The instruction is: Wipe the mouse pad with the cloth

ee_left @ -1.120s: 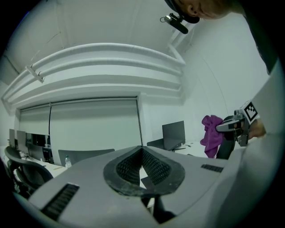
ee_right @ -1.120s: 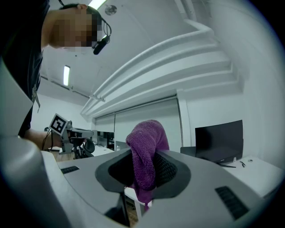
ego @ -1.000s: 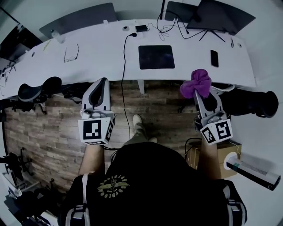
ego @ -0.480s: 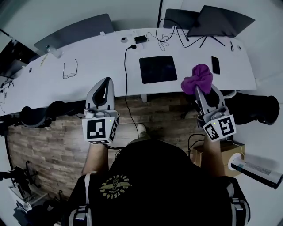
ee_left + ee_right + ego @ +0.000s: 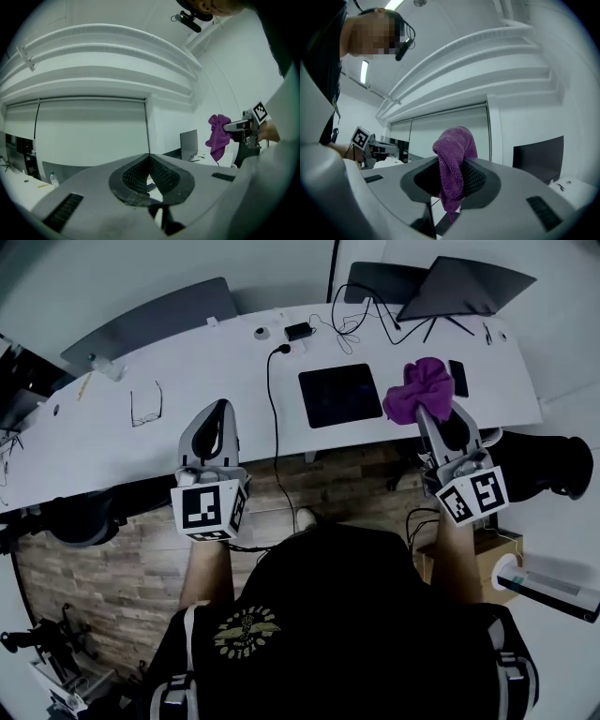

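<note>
The black mouse pad (image 5: 340,395) lies flat on the white desk (image 5: 187,371), near its front edge. My right gripper (image 5: 425,411) is shut on a bunched purple cloth (image 5: 419,390), held in the air just right of the pad, over the desk's edge. In the right gripper view the cloth (image 5: 452,164) hangs pinched between the dark pads. My left gripper (image 5: 218,416) is shut on nothing, hovering at the desk's front edge left of the pad. The left gripper view looks upward, its jaws (image 5: 150,161) touching, with the cloth (image 5: 217,136) off to the right.
A black cable (image 5: 275,399) runs across the desk between my grippers. Glasses (image 5: 145,404) lie at the left, a phone (image 5: 457,378) sits right of the cloth, and a laptop (image 5: 464,287) stands at the back right. Dark chairs (image 5: 548,465) and a box (image 5: 478,554) stand on the wooden floor.
Both grippers have moved forward toward the desk. The cloth went from in front of the desk's edge to over the desk beside the mouse pad.
</note>
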Tool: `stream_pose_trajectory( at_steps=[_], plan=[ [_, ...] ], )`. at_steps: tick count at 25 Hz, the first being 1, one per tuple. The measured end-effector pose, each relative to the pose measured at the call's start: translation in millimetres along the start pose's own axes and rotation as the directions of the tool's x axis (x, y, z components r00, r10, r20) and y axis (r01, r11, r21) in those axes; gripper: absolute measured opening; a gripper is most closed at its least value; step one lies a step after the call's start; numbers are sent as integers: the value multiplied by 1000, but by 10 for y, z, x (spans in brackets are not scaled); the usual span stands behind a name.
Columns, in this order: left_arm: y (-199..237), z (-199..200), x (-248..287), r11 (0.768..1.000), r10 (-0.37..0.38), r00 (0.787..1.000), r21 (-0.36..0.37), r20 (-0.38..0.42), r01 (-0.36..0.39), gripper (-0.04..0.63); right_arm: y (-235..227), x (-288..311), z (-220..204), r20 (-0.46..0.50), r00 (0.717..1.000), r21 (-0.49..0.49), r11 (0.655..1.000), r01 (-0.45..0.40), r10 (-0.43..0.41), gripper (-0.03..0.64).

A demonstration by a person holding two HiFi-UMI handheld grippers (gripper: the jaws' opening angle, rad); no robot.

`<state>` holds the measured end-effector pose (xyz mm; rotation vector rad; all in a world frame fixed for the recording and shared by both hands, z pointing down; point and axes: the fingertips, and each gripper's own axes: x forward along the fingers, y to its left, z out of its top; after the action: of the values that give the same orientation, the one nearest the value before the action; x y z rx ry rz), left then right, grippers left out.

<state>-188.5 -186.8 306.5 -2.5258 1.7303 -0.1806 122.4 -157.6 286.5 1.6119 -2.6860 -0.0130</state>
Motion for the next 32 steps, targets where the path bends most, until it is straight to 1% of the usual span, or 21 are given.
stream_pose_trajectory(
  at_steps=[3,8,11,16,22,27,32],
  plan=[
    [33,-78,37,1000,-7,1000,-12,-8,7,2,-42,27,21,3,1000,14,1000,23,-23,101],
    [80,-150,62,1000,-3,1000,-27,-19,2,2,-2,150,-9,-12,1000,10,1000,1,-1,101],
    [128,-193,60,1000,12,1000,-24,-27,-12,2,55,246,-82,-22,999,15,999,-29,29,101],
    [273,-290,43,998,62,997,-26,-52,-64,2,85,459,-190,-31,996,36,996,-82,83,102],
    [380,-250,195,994,104,993,-19,-51,-105,2,68,810,-233,-32,987,50,986,-157,158,101],
    [363,-307,385,993,116,991,-17,-70,-118,2,16,1082,-422,-63,975,86,975,-207,212,101],
    [366,-421,595,991,134,987,-15,-93,-135,2,-125,1373,-682,-92,964,121,964,-238,249,101]
  ],
)
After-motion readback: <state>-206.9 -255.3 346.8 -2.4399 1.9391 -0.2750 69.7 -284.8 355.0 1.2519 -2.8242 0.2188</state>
